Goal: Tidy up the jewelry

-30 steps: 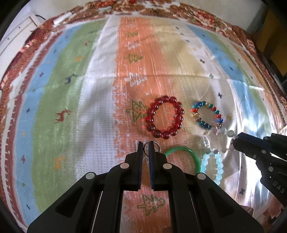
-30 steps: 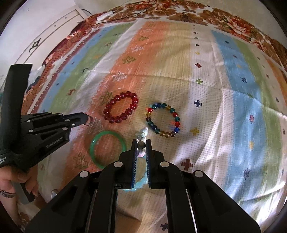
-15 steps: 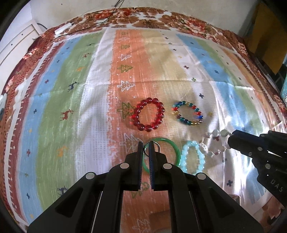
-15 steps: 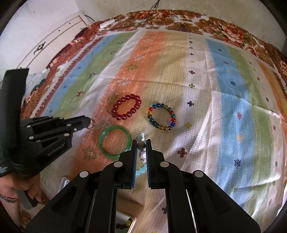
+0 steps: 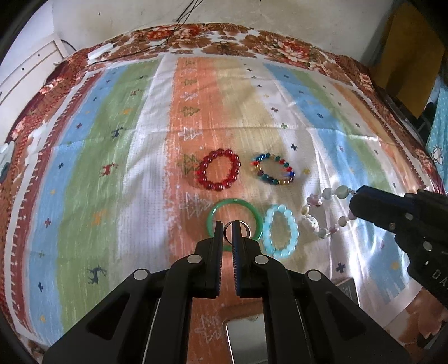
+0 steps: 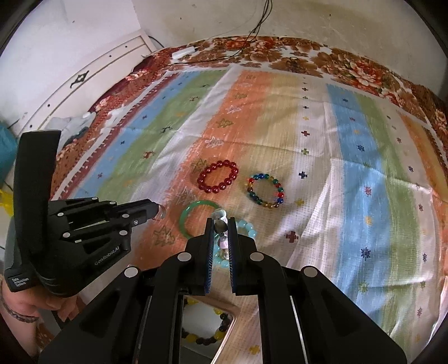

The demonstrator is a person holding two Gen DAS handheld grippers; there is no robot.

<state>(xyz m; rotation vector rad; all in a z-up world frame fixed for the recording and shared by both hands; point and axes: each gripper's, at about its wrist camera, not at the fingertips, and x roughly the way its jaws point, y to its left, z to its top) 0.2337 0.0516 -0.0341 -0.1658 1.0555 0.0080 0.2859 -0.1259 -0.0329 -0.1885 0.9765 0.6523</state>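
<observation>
The left gripper is pinching a silver ring; the right gripper is gripping a pale beaded bracelet, at 3 o'clock of the green bangle.

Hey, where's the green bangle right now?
In the left wrist view the green bangle lies flat on the striped cloth, just below the red bead bracelet and left of the pale blue bead bracelet.

A striped cloth in blue, green, white and orange, strewn with small tree and cross motifs, lies over a floral red-brown spread, with a stained pale wall at the far edge and white panelled furniture at far left.
</observation>
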